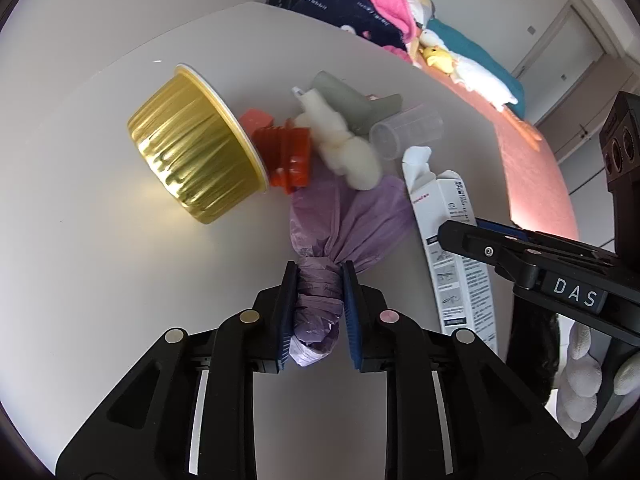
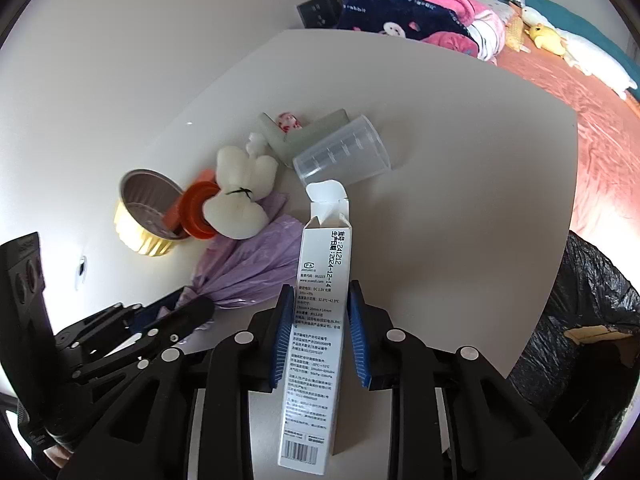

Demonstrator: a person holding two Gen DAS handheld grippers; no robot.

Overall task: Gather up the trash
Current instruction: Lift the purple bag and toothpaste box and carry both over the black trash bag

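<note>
Bag [image 1: 352, 216] first, in the left wrist view: the purple plastic lies just above centre, fanning toward the middle of the frame, and its twisted neck runs straight down along my line of sight into my left tongs [image 1: 318, 312]. The blue pads sit against both sides of that neck, so I read the left tongs as clenched on the bag. The gold cup [image 1: 192, 152], the red cap [image 1: 290, 152] and the white wad [image 1: 344, 148] crowd its far end on the desk [image 1: 100, 280]. The box [image 1: 452, 248] lies to the right, long axis roughly parallel to the bag, with my right tongs reaching over it from the right edge.

In the right wrist view the box [image 2: 320, 320] runs from bottom centre up the middle, open flap pointing away toward the clear beaker [image 2: 344, 152]. My right tongs [image 2: 318, 336] straddle its middle, pads close in on the long sides, gripping it as I judge. The black bin liner [image 2: 580, 320] waits at the right edge, so the right hand is nearer the drop.
</note>
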